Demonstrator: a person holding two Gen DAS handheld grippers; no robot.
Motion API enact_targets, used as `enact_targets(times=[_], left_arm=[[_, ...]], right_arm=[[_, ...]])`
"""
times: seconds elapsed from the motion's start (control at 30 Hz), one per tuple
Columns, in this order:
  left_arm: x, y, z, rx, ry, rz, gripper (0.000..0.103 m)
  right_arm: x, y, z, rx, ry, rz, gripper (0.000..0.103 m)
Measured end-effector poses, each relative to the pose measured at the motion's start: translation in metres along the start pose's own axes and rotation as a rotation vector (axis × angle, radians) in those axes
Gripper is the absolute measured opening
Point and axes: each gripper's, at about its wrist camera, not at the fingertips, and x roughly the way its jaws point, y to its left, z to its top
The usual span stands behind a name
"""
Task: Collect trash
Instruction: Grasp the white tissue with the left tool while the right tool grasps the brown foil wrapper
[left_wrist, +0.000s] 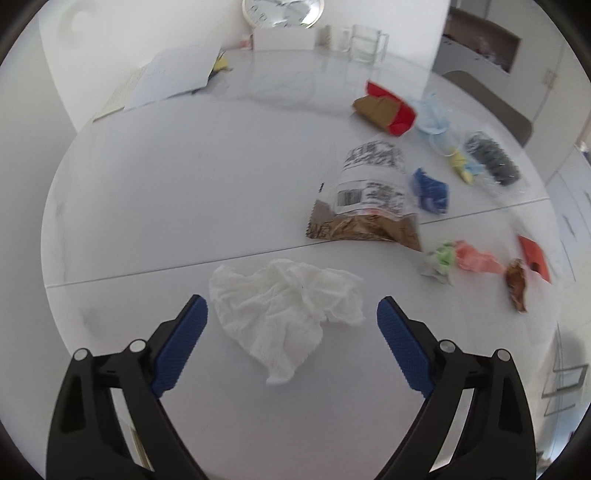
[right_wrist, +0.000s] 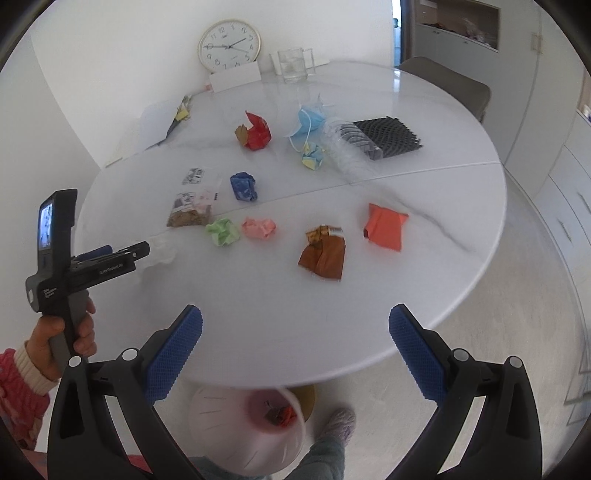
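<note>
My left gripper (left_wrist: 291, 314) is open, its blue pads on either side of a crumpled white tissue (left_wrist: 284, 314) on the round white table (left_wrist: 155, 206). In the right wrist view the left gripper (right_wrist: 122, 251) hovers at the table's left side by that tissue (right_wrist: 162, 251). My right gripper (right_wrist: 295, 325) is open and empty above the table's near edge. Below it on the floor stands a pink bin (right_wrist: 255, 424) with wrappers inside. Trash lies scattered: a brown wrapper (right_wrist: 323, 254), an orange packet (right_wrist: 384, 227), pink (right_wrist: 258, 228), green (right_wrist: 222, 230) and blue (right_wrist: 243, 186) paper balls.
Further back lie a snack bag (right_wrist: 190, 210), a red box (right_wrist: 255, 131), a blue mask (right_wrist: 308, 120), a clear bottle (right_wrist: 343, 147), a yellow paper ball (right_wrist: 313, 156) and black mesh (right_wrist: 384, 136). A clock (right_wrist: 229, 44), glass jug (right_wrist: 293, 64) and papers (left_wrist: 166, 77) stand at the back.
</note>
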Motion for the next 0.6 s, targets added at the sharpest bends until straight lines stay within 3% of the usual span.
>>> enact_targets(times=[0.2,0.47,0.57,0.6], left_arm=[[0.024,-0.007,0.004,-0.021,0.039,0.049,0.085],[0.046,-0.006,0.007,-0.059,0.092,0.05,0.065],[0.045,-0.006,0.008,-0.053,0.083,0.044,0.05],[0.045,-0.006,0.009,-0.048,0.082,0.041,0.042]], right_arm=[[0.063,-0.015,0.022,-0.007,0.026,0.018,0.1],[0.129,-0.025,0.031,0.016,0.105,0.006,0.072],[0.134,-0.025,0.032,0.004,0.096,-0.006,0.062],[0.135,-0.024,0.032,-0.01,0.094,-0.019,0.053]])
